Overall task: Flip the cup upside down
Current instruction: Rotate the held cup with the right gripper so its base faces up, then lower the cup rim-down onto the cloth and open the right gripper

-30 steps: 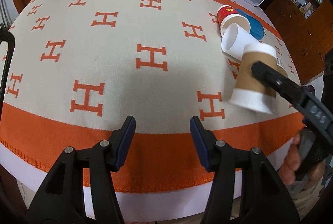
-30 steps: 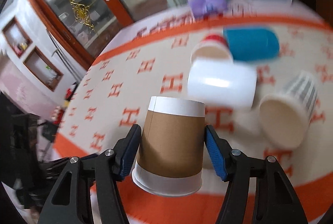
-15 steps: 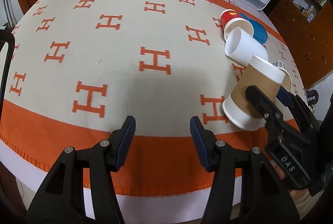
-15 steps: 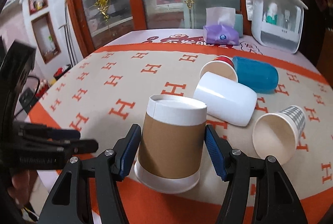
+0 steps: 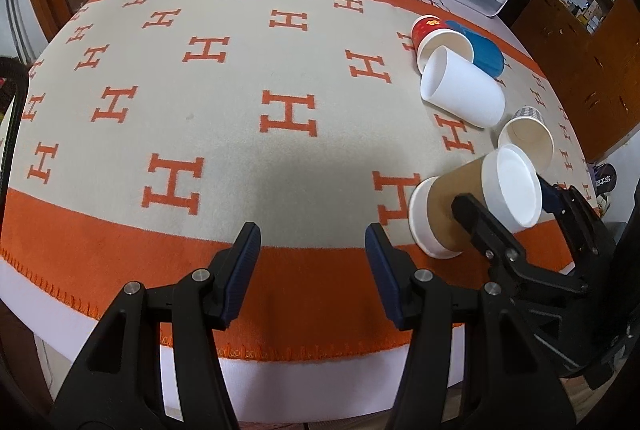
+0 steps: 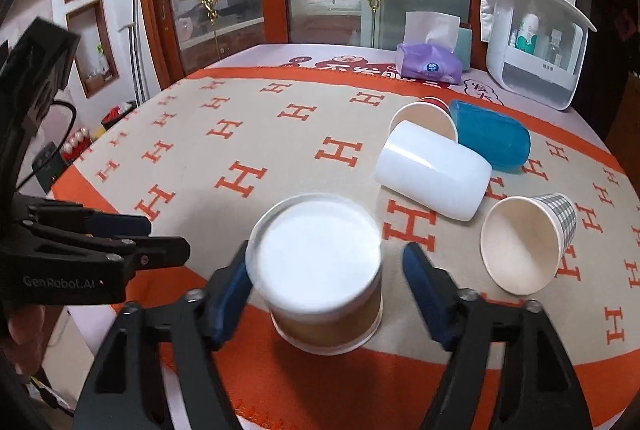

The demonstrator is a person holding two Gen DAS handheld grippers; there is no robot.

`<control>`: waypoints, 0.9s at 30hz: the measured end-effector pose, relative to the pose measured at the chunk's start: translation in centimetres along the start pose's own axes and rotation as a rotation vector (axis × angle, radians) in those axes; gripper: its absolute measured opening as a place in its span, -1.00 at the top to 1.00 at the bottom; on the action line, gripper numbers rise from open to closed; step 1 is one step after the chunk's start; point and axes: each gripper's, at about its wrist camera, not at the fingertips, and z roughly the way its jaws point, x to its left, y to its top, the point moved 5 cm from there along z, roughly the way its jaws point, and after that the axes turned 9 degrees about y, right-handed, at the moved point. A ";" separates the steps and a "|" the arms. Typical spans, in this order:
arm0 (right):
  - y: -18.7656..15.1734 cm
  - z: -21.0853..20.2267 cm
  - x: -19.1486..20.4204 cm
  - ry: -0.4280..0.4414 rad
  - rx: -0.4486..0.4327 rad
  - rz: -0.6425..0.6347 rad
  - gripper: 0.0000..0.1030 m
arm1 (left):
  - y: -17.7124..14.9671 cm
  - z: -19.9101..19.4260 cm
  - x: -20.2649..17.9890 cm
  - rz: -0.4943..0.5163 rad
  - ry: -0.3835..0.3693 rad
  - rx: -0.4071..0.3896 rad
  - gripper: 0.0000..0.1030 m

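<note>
On the orange border, the right tool [image 6: 326,270] stands spread around the brown cup [image 6: 320,270]; left tool [image 5: 312,250] spread, empty.

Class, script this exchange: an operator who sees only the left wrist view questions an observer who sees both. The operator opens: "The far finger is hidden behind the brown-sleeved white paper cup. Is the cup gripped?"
Observer: No. In the right wrist view one blue pad of the right gripper stands clear of the brown-sleeved white paper cup.
Operator: And the other pad?
Observer: It sits at the cup's upturned base edge. I cannot tell whether it touches.
Operator: Is my left gripper crowding it?
Observer: No. The left gripper points at the cup from the side, with orange cloth showing between them.
</note>
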 end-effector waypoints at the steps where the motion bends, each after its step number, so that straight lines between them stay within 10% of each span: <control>1: 0.0 -0.2 0.0 0.004 -0.006 0.006 -0.57 | 0.0 0.0 0.0 0.002 0.001 -0.001 0.00; 27: -1.1 -10.7 -1.0 0.041 0.020 0.178 -0.58 | -2.3 -5.4 -3.4 0.089 0.020 -0.074 -0.19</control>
